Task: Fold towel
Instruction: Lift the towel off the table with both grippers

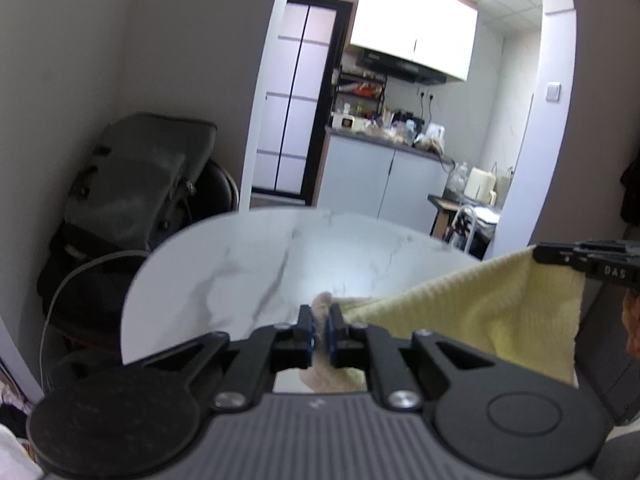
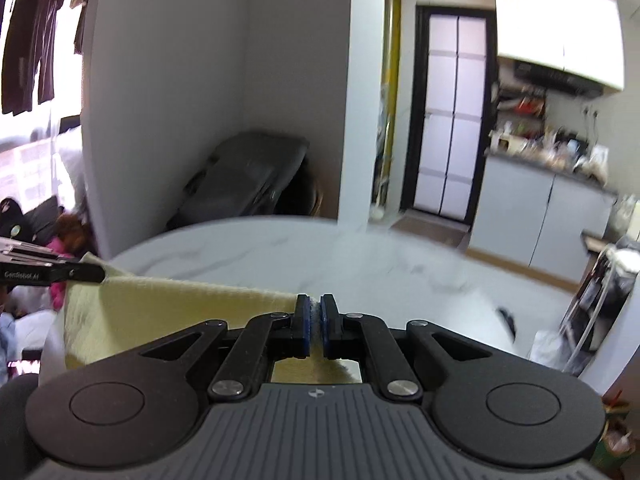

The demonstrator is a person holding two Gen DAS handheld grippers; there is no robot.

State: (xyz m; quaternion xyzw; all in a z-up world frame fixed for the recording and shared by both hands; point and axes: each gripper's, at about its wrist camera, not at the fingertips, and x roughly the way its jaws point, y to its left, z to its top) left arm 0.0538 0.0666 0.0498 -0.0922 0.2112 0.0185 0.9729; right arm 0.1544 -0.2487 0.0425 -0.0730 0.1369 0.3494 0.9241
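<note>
Hanging item: towel [image 1: 460, 312], pale yellow, waffle-textured, stretched between two hand-held grippers above a round white marble table [image 1: 240, 264].

Position: top edge runs taut from one gripper to the other; the cloth drapes below that edge. Whether its lower part touches the table cannot be told, as the gripper bodies hide it.

Left gripper [image 1: 320, 326]: jaws pressed together, pinching one corner of the towel; a tuft of cloth shows above the blue pads.

Right gripper [image 2: 315, 328]: jaws pressed together on the opposite corner; a thin band of fabric shows between the pads. It appears also at the right edge of the left wrist view, as a black clamp on the towel's far corner.

Step in hand, judged: the lift, both corners gripped and the cloth raised and spread ahead of the first fold.

Next move, judged: carry both corners together across the table, keeping the top edge taut and level, then lay the held edge down onto the opposite edge so the halves match. Both pinches need to hold until the cloth rests flat.

Surroundings: dark bag [image 1: 140, 176] against the wall beyond the table; kitchen counter [image 1: 384, 140] through the archway. The right wrist view is somewhat blurred.
</note>
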